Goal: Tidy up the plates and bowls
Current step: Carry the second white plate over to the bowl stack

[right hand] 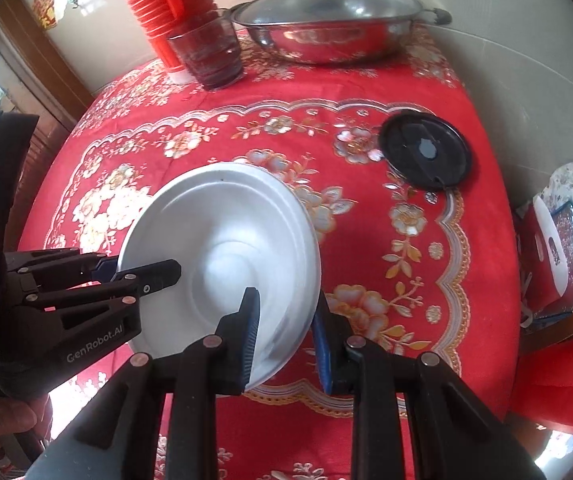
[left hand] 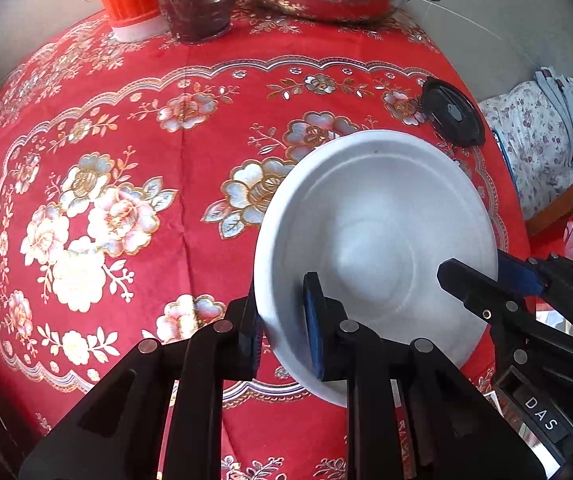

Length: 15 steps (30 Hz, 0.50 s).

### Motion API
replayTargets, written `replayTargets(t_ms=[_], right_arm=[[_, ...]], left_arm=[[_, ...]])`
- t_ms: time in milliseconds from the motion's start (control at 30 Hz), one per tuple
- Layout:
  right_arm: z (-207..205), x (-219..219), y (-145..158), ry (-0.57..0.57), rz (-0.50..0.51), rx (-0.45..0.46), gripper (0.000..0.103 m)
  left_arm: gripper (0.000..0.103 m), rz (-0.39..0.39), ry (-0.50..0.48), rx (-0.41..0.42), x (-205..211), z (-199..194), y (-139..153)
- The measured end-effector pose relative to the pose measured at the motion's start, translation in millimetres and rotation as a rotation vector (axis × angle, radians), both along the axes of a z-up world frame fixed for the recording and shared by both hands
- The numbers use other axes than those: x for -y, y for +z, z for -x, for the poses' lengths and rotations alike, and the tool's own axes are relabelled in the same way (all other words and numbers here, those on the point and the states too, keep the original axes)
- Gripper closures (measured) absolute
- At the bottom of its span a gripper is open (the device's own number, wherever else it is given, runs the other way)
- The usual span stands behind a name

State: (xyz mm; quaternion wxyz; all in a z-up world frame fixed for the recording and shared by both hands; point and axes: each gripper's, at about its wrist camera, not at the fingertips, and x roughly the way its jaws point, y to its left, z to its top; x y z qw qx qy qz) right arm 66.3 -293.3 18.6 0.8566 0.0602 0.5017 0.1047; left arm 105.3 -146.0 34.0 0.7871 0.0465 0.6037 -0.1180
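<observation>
Together we hold a round white shallow bowl (left hand: pixel 374 240) at lower centre: left gripper (left hand: pixel 282 328) and right gripper (right hand: pixel 286 336) jaws each clamp its rim.

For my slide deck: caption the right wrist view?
Both grippers straddle opposite rims of a white plate above a red floral tablecloth.
</observation>
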Motion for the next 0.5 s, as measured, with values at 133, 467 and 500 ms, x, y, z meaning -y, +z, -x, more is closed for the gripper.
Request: replayTargets(t_ms=[133, 467, 500], right_arm=[[-2.7, -17.6, 4.8, 0.032, 0.009, 0.008, 0.078], [-4.8, -61.2, 19.1, 0.107, 0.028, 0.025, 0.075], [-4.8, -67.3, 20.8, 0.119, 0.032, 0.027, 0.075]], left_arm=[[0.085, 0.0, 0.028, 0.011, -20.8, 2.1, 7.5], [0.085, 0.004, 0.095, 0.031, -62.8, 7.6, 21.6], [0.085, 0.005, 0.104, 0.034, -67.5, 8.5, 23.4]])
